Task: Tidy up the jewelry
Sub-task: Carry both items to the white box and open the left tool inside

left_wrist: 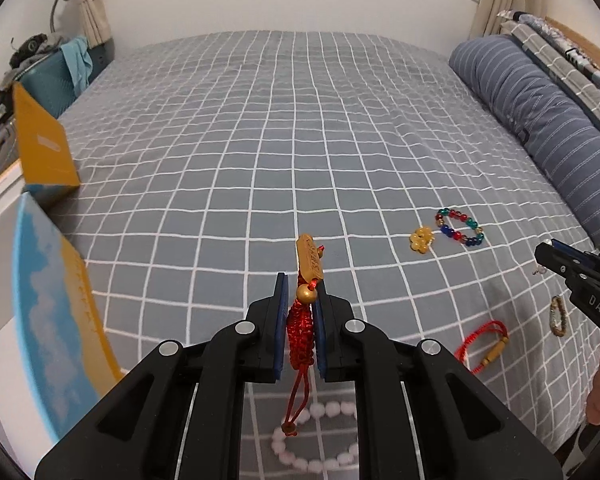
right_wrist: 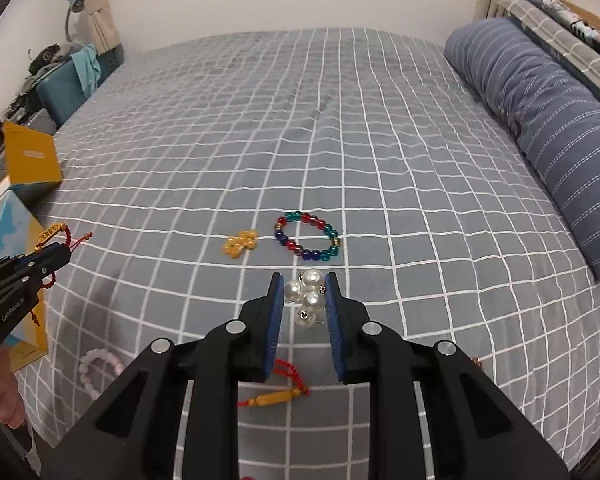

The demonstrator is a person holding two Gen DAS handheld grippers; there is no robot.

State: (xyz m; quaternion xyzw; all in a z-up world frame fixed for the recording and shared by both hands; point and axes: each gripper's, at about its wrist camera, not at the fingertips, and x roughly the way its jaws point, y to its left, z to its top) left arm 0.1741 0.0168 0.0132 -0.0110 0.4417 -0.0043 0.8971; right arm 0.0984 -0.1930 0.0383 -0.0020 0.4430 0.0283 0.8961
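While clamped in left tongs (left_wrist: 300,304), red knotted charm (left_wrist: 300,326) points forward | right tongs (right_wrist: 303,296) grip pearl cluster (right_wrist: 308,298)

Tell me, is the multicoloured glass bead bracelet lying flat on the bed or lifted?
Lying flat. The multicoloured glass bead bracelet rests as an open ring on the grey checked bedsheet, beside the small yellow flower charm; neither gripper touches it.

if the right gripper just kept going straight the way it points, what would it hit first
Probably the multicolored bead bracelet, lying on the bedspread just ahead of the right gripper, which is shut on a pearl cluster. Depth is hard to judge; it may meet bare bedspread first.
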